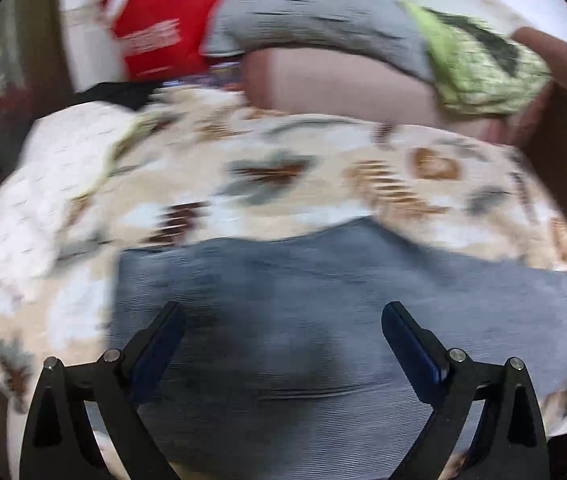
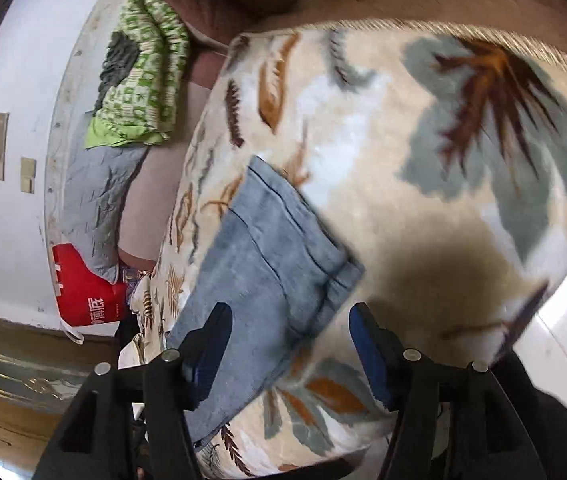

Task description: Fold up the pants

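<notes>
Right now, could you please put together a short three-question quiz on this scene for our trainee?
1. True or false: the right gripper has its jaws shut on the pants.
2. Multiple choice: what do the pants lie on? A) a bare wooden floor B) a leaf-patterned blanket C) a red bag
3. Fill in: the left gripper has its jaws ____ over the pants.

Key
1. False: the jaws stand apart, with nothing pinched between them.
2. B
3. open
</notes>
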### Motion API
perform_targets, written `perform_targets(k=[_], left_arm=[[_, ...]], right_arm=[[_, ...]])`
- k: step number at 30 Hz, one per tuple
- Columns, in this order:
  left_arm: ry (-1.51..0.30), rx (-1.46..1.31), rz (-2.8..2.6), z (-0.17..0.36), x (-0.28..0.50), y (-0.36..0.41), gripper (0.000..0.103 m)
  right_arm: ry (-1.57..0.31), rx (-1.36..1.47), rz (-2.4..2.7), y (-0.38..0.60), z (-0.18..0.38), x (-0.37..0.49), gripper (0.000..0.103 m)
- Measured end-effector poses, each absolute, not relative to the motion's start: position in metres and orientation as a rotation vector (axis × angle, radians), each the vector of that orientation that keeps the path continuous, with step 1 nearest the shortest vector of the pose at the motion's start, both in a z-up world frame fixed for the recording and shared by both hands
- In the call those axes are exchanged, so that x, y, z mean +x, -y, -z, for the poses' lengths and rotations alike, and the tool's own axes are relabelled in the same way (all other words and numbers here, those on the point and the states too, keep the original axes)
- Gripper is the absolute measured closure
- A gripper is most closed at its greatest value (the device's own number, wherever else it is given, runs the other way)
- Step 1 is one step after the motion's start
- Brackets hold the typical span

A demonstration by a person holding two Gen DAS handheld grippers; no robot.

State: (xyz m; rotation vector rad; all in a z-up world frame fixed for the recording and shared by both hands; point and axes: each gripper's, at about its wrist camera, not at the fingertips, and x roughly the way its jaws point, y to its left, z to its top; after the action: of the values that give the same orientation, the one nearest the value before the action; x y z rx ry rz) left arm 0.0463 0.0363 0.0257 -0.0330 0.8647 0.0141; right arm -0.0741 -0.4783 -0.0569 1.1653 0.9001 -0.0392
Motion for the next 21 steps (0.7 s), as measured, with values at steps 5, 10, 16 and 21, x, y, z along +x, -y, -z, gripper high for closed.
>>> perform_targets(k=[5, 10, 16, 21], left_arm=[[-0.934, -0.014, 0.168, -0.01, 0.068, 0.052, 0.005], [-0.996, 0.064, 0.233, 0.017, 0.074, 0.124, 0.005], [-0.988, 0.123, 0.266, 0.028, 0.065, 0.155, 0.005], [-0.992, 0.127, 0.274, 0.03, 0.068, 0.157, 0.005]], right_arm=[[-0.921, 1.143, 0.074, 0.484, 0.072, -0.065, 0.038], [-0.938, 1.15, 0.116, 0.49, 0.08, -0.059, 0.038], [-0.945, 1.139, 0.122, 0.491, 0.076, -0.056, 0.038], [-0.959, 1.087, 0.151, 0.489, 0.071, -0.051, 0.04]])
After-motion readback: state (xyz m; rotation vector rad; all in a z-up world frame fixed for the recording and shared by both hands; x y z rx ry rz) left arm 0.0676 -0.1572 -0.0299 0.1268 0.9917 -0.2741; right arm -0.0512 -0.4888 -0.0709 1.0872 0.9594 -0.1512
